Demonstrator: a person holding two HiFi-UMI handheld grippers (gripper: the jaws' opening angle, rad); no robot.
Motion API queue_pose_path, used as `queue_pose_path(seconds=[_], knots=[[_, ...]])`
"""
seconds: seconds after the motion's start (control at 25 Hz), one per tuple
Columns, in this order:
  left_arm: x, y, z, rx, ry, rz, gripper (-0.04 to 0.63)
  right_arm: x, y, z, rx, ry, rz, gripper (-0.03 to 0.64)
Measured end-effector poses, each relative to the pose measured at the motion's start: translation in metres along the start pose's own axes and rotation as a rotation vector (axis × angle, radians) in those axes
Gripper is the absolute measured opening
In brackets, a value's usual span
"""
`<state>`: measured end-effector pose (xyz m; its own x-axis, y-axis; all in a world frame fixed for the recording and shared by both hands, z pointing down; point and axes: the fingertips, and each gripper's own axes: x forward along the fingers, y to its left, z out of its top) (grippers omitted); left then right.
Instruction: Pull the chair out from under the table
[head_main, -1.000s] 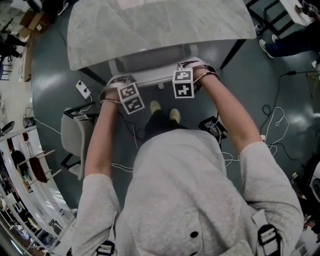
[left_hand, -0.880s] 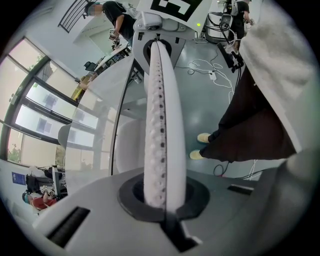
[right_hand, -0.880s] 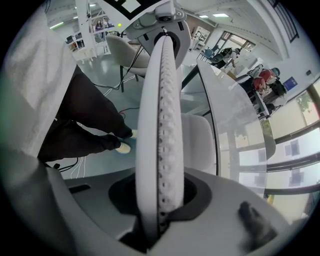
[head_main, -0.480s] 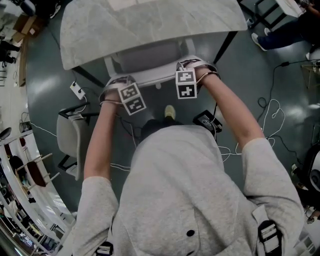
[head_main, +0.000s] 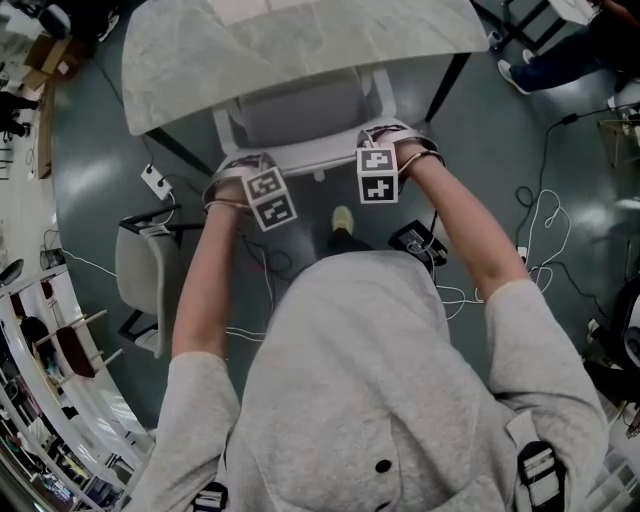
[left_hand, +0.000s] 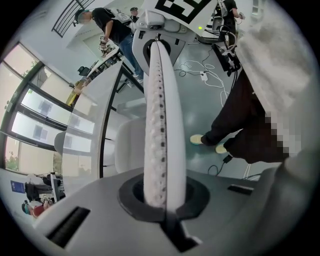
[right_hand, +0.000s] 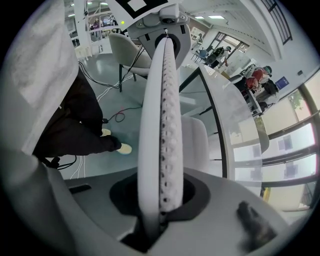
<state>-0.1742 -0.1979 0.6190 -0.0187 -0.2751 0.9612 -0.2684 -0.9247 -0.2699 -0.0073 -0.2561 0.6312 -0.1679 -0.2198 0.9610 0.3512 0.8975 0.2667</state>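
A white chair (head_main: 300, 118) stands half under the marbled grey table (head_main: 290, 45), its backrest edge toward me. My left gripper (head_main: 240, 163) is shut on the left part of that edge, and my right gripper (head_main: 388, 135) is on the right part. In the left gripper view the perforated backrest edge (left_hand: 160, 115) runs up from between the jaws of the left gripper (left_hand: 164, 202) to the other gripper's cube. In the right gripper view the backrest edge (right_hand: 165, 110) sits between the jaws of the right gripper (right_hand: 159, 202), which have just been closing and now pinch it.
A second grey chair (head_main: 145, 275) stands on the floor at the left. Cables (head_main: 545, 235), a white power strip (head_main: 155, 180) and a black device (head_main: 415, 242) lie on the dark floor. My foot (head_main: 342, 216) is just behind the chair. Seated people are at the far right.
The chair has slid out toward me, so more of its seat shows in front of the table edge. Both grippers came back with it on the backrest.
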Motion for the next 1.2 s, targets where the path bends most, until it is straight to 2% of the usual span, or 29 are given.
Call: queue_pose_path(seconds=[1.2], knots=[[-0.023, -0.077, 0.013, 0.064, -0.017, 0.017, 0.015, -0.025, 0.090, 0.000, 0.066, 0.013, -0.013, 0.075]])
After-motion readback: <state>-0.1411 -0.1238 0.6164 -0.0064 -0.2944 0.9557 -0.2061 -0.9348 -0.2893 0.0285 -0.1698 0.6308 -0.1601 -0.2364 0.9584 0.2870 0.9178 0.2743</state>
